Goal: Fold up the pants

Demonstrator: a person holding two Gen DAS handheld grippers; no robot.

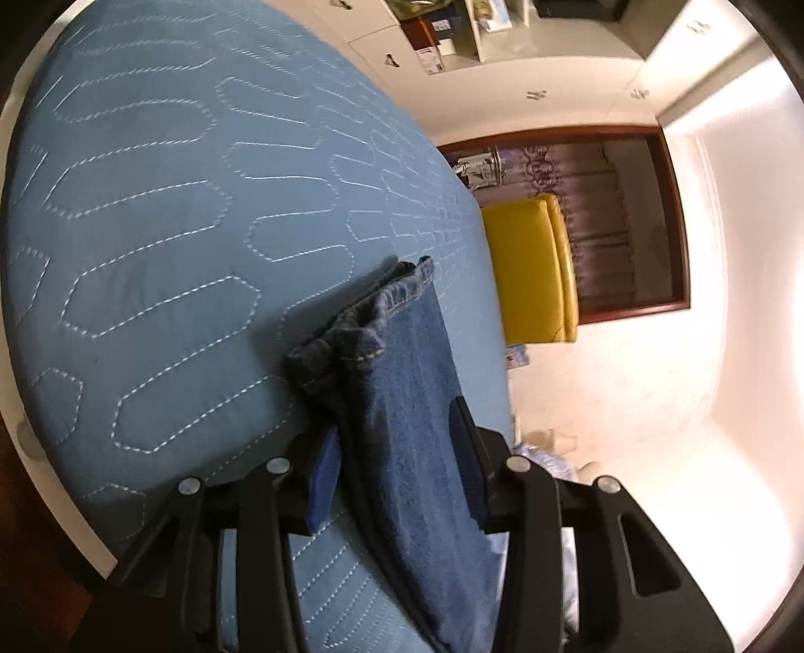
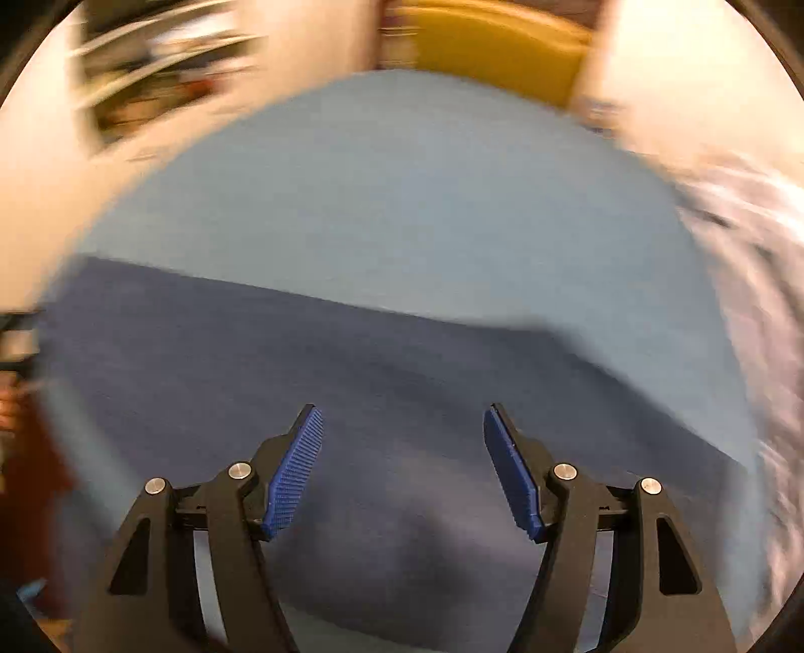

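The pants are blue denim jeans. In the left wrist view my left gripper [image 1: 397, 452] is shut on the jeans' leg end [image 1: 397, 376], with the hems [image 1: 367, 321] bunched past the blue pads and lifted over the light blue quilted bedspread [image 1: 176, 226]. In the blurred right wrist view the jeans [image 2: 326, 402] lie flat across the bedspread [image 2: 402, 201]. My right gripper [image 2: 402, 452] is open and empty, its blue pads [image 2: 294, 477] wide apart just above the denim.
A yellow chair [image 1: 532, 271] stands past the bed's far edge, in front of a dark wood-framed curtain. White cabinets and shelves [image 1: 442, 40] line the wall. Pale patterned bedding [image 2: 743, 251] lies at the right of the bed.
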